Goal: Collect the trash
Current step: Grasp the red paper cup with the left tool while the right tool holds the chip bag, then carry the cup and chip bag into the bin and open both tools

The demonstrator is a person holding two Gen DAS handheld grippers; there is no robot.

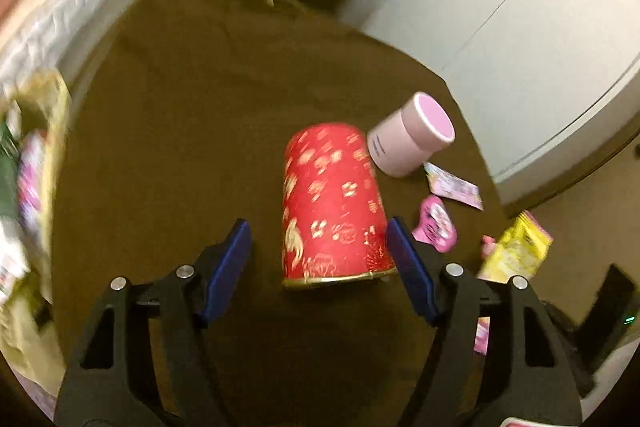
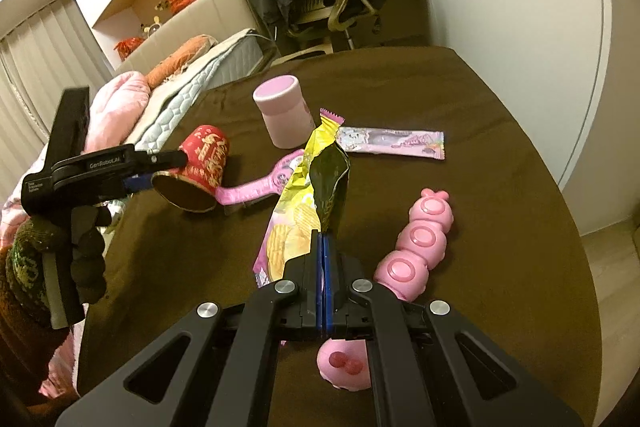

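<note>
On the brown-clothed bench [image 2: 440, 87] the trash lies scattered, and each gripper is set for a different piece. The right gripper [image 2: 322, 239] is clamped shut on the torn edge of a yellow chip bag [image 2: 308, 195], whose dark inner foil stands up from the pinch, so the bag seems to be lifted by its flap while its lower part still lies on the cloth. The left gripper [image 1: 318, 243] is spread wide with its blue pads on either side of a red paper cup [image 1: 332, 203] lying on its side, gold rim toward the camera; the right pad is at or near the cup's wall, the left pad apart from it, which suggests a grasp across the body not yet closed. Just beyond the cup stands a pink canister [image 2: 282, 115], with a pale snack wrapper [image 2: 392, 143] and a pink wrapper [image 2: 260, 183] beside it. A pink toy caterpillar [image 2: 416, 247] lies near the right gripper and is probably not trash. A bag holding packaging [image 1: 32, 163] shows blurred at the left wrist view's edge, likely where things go.
</note>
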